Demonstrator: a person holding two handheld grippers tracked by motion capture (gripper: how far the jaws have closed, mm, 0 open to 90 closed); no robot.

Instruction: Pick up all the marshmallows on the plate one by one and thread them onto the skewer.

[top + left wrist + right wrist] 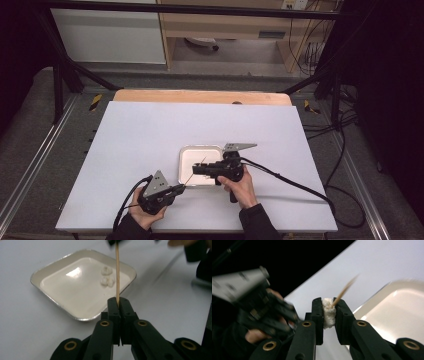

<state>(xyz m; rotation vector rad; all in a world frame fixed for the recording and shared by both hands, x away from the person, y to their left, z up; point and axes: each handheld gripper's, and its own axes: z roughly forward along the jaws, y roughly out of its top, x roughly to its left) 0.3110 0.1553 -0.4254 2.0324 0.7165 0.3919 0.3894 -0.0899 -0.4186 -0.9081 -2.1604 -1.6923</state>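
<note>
On the smooth white table (150,130), near its front edge, we see a shallow, rounded-corner metal tray (62,307) with a glossy cream inside and two lumpy white pieces (107,276). Our left gripper (118,302) has its fingers shut tight on a thin wooden skewer (117,272). Our right gripper (329,307), over the tray, pinches a soft, fibrous white piece (328,312) with the skewer tip at it. No writing is readable.
</note>
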